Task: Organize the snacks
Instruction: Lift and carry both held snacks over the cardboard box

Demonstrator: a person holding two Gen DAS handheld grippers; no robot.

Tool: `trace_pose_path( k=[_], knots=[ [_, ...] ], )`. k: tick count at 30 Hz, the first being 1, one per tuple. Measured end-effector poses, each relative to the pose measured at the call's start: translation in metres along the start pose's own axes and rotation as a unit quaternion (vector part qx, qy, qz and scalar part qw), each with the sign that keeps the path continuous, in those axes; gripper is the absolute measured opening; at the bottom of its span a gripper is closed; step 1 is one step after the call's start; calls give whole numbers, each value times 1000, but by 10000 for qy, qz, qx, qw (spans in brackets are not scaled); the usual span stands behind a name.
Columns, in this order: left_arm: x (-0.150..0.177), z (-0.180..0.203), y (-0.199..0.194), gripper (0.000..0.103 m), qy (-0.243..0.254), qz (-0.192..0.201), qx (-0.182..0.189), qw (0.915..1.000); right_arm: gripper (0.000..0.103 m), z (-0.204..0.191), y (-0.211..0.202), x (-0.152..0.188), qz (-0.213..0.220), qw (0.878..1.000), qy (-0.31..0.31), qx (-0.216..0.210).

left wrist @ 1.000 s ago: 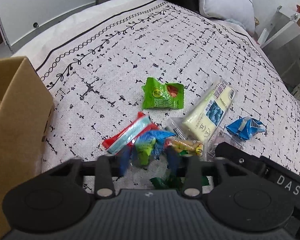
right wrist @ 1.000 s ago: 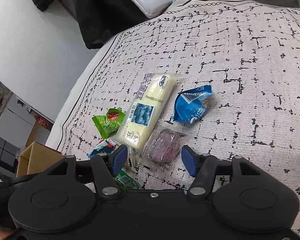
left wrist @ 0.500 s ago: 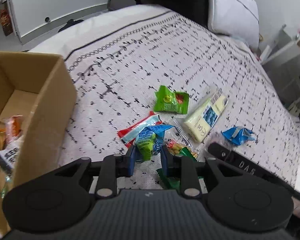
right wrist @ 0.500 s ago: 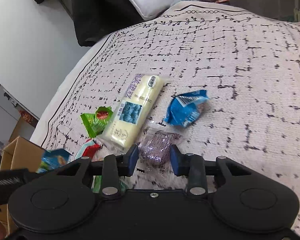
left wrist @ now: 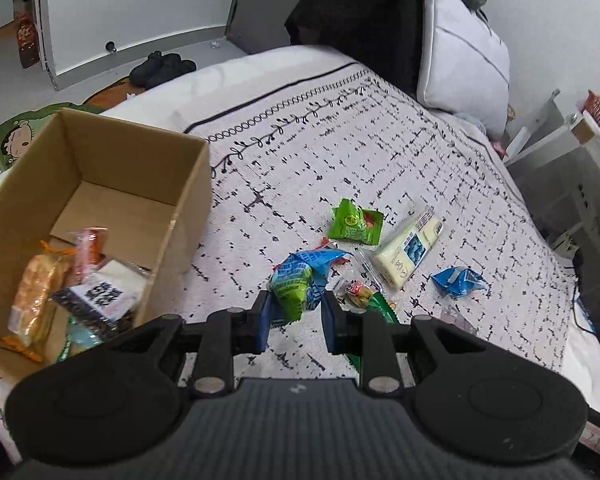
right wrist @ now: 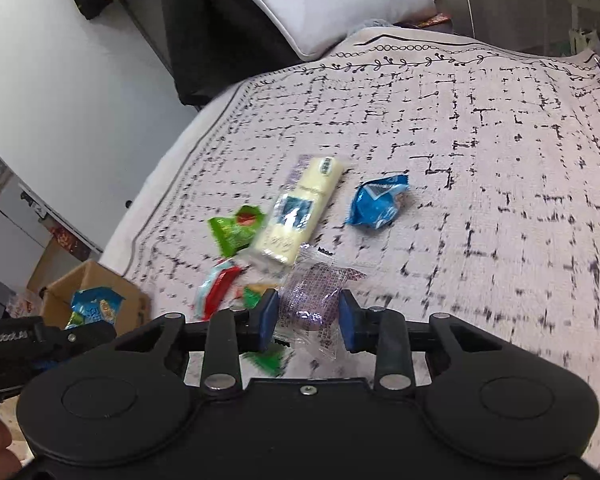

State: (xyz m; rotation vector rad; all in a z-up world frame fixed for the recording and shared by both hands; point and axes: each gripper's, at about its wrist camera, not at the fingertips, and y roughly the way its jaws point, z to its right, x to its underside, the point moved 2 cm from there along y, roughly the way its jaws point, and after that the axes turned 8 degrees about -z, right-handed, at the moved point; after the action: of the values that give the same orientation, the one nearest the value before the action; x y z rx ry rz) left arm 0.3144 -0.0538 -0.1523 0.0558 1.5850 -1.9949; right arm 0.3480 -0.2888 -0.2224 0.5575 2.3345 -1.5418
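Patterned bedspread (left wrist: 340, 168); each tool grips one snack packet

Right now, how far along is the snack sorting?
Done: several packets already lie in the cardboard box. In hand: the left gripper holds a blue-green packet; the right gripper holds a purple packet. Left on the bed: green packet, pale yellow bar, blue packet, a few smaller ones.
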Motion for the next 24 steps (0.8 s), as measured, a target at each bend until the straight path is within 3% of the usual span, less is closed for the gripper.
trace_pose_path(
  k=[12,24],
  knots=[
    [10,-21,-47,25,-141,258,379,9988,32,-52,-52,12,357,9989,-206,-203],
    [14,-63,-90,25,-323,538,551,9965,32,-110,-69,31,445,9967,-577,-345]
  ],
)
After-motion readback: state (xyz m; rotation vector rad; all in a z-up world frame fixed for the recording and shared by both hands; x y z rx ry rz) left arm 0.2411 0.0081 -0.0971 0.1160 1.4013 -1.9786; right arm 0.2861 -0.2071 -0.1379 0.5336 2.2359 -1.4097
